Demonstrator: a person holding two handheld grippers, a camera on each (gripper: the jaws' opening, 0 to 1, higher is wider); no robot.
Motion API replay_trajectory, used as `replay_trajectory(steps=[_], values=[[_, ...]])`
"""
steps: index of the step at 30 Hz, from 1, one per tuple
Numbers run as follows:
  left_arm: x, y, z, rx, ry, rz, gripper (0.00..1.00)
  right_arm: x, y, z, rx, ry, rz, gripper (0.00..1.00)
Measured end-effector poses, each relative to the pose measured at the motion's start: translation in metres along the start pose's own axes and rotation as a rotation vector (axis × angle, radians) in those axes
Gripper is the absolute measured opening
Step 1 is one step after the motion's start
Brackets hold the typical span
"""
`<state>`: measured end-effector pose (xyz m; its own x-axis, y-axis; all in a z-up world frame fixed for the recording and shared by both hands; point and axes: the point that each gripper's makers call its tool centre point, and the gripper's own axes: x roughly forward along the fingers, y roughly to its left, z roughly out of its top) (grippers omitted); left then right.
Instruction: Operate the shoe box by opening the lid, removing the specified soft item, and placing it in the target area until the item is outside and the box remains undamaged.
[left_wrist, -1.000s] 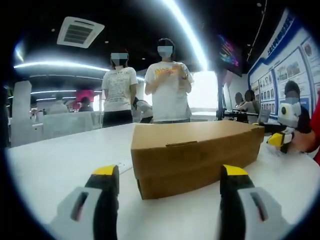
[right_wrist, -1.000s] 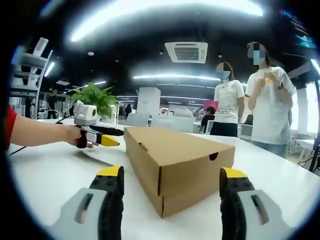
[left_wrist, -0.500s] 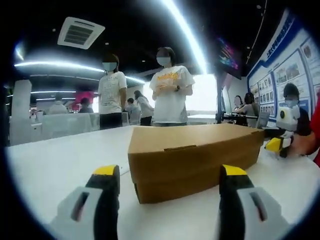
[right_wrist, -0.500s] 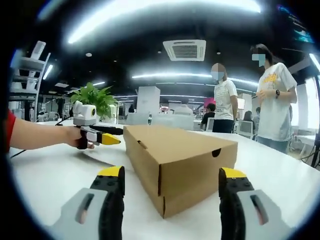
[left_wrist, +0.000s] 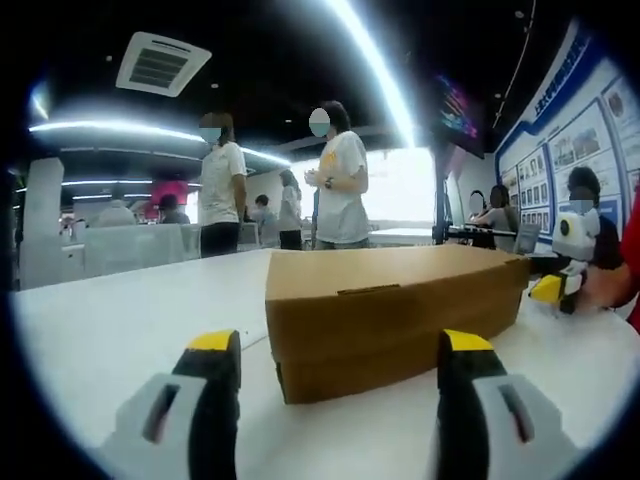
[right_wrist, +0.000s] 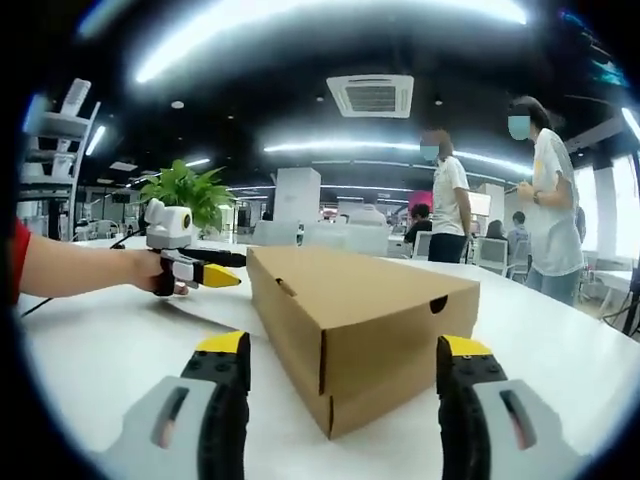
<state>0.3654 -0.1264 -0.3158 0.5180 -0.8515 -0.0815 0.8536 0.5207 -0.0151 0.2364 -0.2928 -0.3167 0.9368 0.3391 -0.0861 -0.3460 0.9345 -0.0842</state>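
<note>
A brown cardboard shoe box (left_wrist: 390, 320) lies on the white table (left_wrist: 110, 320) with its lid closed; its front tab is tucked in. My left gripper (left_wrist: 338, 345) is open, a short way in front of the box's long side, touching nothing. My right gripper (right_wrist: 343, 350) is open too, facing a corner of the box (right_wrist: 360, 320) near the end with the round finger hole. The right gripper (left_wrist: 553, 286) also appears at the box's far right end, held by a hand. The left gripper (right_wrist: 195, 272) shows left of the box, in a hand too.
Two people (left_wrist: 335, 185) stand behind the table's far side. A potted green plant (right_wrist: 185, 195) and white shelves (right_wrist: 55, 130) are at the back left of the right gripper view. Posters cover the wall (left_wrist: 590, 130) on the right. Bare table surrounds the box.
The two people behind the table have turned and shifted sideways. The box and both open grippers stay about where they were.
</note>
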Motion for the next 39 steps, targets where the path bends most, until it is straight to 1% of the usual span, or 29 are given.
replay_trajectory(steps=[7, 12, 20, 23, 28, 31, 33, 36, 39], values=[[0.005, 0.001, 0.0, -0.005, 0.001, -0.009, 0.83, 0.003, -0.001, -0.002, -0.003, 0.012, -0.001, 0.79], [0.006, 0.002, -0.004, -0.01, 0.006, -0.01, 0.82, 0.003, -0.002, -0.002, -0.003, 0.009, -0.001, 0.78], [0.008, 0.002, -0.002, -0.008, -0.001, -0.014, 0.79, 0.003, -0.003, -0.002, -0.004, 0.01, -0.002, 0.77], [0.008, 0.001, -0.002, -0.008, 0.0, -0.016, 0.79, 0.004, -0.004, -0.005, -0.01, 0.025, -0.011, 0.76], [0.009, 0.001, -0.002, -0.01, -0.002, -0.018, 0.79, 0.003, -0.003, -0.002, 0.0, 0.015, -0.014, 0.76], [0.01, 0.002, 0.0, -0.016, -0.009, -0.015, 0.77, 0.004, -0.004, -0.002, -0.004, 0.023, -0.02, 0.76], [0.011, -0.001, 0.001, -0.011, -0.01, -0.026, 0.73, 0.005, -0.005, -0.002, -0.008, 0.023, -0.027, 0.75], [0.012, -0.004, 0.001, -0.004, -0.006, -0.034, 0.72, 0.007, -0.006, -0.002, -0.003, 0.025, -0.036, 0.75], [0.012, -0.002, 0.001, 0.003, -0.005, -0.027, 0.7, 0.008, -0.01, -0.003, -0.015, 0.036, -0.057, 0.7]])
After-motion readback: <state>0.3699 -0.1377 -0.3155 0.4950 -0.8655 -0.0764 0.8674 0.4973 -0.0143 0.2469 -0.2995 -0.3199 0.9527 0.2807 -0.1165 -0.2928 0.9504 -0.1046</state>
